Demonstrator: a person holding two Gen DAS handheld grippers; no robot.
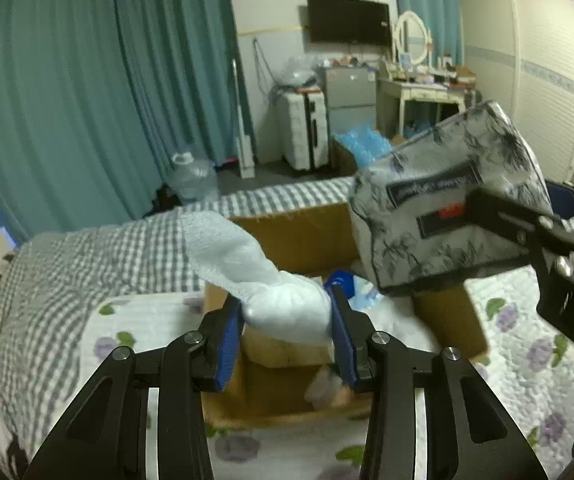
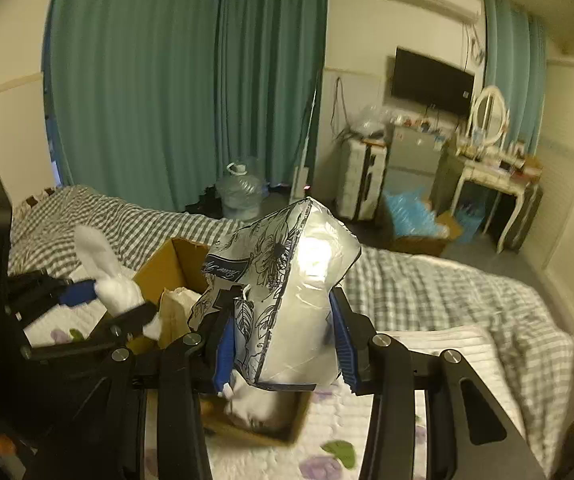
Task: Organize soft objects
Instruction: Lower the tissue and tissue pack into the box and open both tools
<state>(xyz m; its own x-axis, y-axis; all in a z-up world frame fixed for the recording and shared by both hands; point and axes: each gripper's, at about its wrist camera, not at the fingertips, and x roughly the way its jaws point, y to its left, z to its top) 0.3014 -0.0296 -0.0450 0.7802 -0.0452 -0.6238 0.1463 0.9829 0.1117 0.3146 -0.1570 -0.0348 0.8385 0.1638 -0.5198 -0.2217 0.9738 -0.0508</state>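
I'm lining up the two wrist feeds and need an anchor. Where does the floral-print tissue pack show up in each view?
Left wrist view: the tissue pack sits at the right, above the cardboard box, clamped in the right claw.
Right wrist view: the tissue pack is at centre, between this claw's blue pads, over the cardboard box.
Shared landmark: the wall-mounted TV.

Teal curtains (image 1: 99, 80), wall television (image 1: 349, 20), water jug (image 2: 241, 194), suitcase (image 1: 302, 130).
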